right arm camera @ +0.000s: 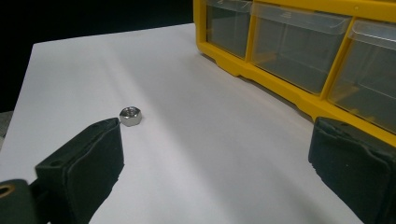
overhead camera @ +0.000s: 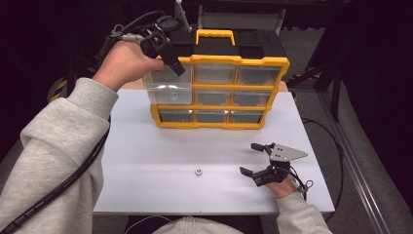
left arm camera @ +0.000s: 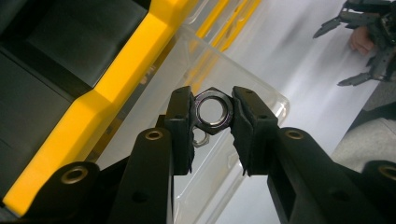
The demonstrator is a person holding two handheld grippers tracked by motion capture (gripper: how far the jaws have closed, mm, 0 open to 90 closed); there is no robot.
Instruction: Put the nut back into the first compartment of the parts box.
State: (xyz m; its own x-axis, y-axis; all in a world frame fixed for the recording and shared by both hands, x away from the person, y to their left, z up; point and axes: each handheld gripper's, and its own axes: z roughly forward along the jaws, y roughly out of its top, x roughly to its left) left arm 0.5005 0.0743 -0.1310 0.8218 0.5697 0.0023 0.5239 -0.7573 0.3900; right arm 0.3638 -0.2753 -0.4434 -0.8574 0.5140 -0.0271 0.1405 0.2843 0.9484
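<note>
Left gripper point(left arm camera: 213, 109) clamps a hex nut point(left arm camera: 213, 111) above the pulled-out drawer point(overhead camera: 167, 87), poised for release; right gripper point(overhead camera: 258, 159), released, rests at the table's point(overhead camera: 146, 165) 4 o'clock, near the spare nut point(overhead camera: 198, 171).

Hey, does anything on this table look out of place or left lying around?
One loose nut lies alone on the white table, apart from the organizer. The top-left drawer is pulled out, and the left gripper holds another nut over it. Nothing looks spilled or damaged.
</note>
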